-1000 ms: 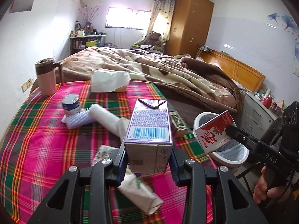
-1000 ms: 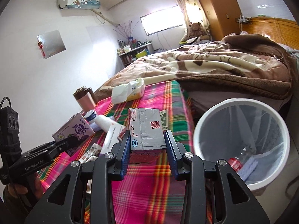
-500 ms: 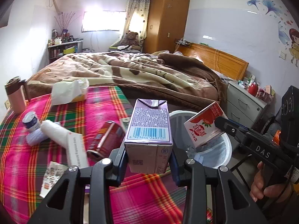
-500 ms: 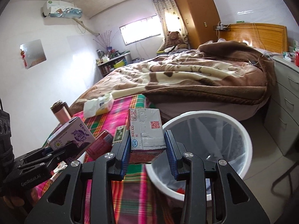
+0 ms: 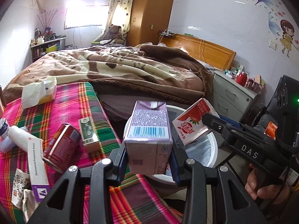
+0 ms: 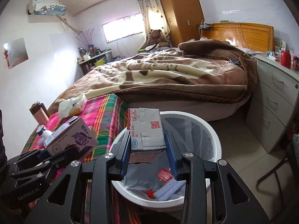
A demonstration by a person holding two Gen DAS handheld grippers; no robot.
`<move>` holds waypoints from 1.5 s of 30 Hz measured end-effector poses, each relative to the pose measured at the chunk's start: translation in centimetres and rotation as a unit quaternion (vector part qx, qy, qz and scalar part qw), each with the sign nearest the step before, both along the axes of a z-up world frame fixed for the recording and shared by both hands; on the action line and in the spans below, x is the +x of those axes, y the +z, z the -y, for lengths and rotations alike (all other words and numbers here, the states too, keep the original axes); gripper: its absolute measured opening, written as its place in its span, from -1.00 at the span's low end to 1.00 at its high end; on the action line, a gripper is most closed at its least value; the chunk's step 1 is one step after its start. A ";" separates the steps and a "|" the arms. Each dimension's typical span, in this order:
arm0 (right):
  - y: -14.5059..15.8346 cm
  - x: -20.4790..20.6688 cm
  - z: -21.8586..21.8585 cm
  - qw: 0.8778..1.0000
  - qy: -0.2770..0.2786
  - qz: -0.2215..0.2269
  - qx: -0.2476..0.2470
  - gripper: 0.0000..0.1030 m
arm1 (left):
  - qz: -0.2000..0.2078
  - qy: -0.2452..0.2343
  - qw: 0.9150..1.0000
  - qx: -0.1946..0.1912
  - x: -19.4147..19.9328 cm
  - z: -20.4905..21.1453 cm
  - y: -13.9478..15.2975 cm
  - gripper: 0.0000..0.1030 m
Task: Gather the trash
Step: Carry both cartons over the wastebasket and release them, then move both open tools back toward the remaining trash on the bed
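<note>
A: Two cartons, one to each gripper; the purple carton (image 5: pixel 148 130) is pinched between the pads of the left gripper (image 5: pixel 148 160), and the red carton (image 6: pixel 146 130) is pinched the same way in the right gripper (image 6: pixel 147 151); both are off the plaid cloth (image 5: pixel 65 100) and in the air.

B: Where do they sit against the white bin (image 6: pixel 211 132)?

A: Red one hangs over the open mouth, as the right view shows it; purple one looks to be at the near rim, by the cloth's edge, partly over the liner.

B: So how to drop them well?

A: I'd carry the purple one further toward the middle before the pads part, lest it catch the rim and fall to the floor; let go one at a time, since the cartons are near each other and could knock.

B: And after?

A: Plenty left on the cloth, I judge: a red can (image 5: pixel 60 147), a small green box (image 5: pixel 87 130), a long white box (image 5: pixel 36 164).
</note>
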State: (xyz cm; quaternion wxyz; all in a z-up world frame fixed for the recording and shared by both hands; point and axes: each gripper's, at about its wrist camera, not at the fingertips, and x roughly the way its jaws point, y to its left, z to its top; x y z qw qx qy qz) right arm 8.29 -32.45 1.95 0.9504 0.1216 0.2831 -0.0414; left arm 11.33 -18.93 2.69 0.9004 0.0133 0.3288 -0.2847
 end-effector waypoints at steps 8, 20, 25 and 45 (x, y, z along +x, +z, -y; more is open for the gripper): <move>-0.9 0.3 1.2 1.000 -0.017 -0.022 -0.012 -0.29 | -0.017 -0.017 1.000 0.002 0.7 2.3 -1.0 -0.22; -1.8 0.5 2.2 0.998 -0.037 -0.044 -0.019 -0.29 | -0.028 -0.025 0.999 0.010 1.7 4.7 -2.1 -0.17; -2.2 0.7 2.1 0.997 -0.039 -0.056 -0.028 -0.26 | -0.030 -0.011 1.000 -0.001 1.9 3.7 -1.9 0.31; -0.7 0.0 -0.6 0.999 -0.010 -0.030 -0.019 0.12 | 0.005 0.041 0.999 0.009 0.2 -2.0 0.3 0.37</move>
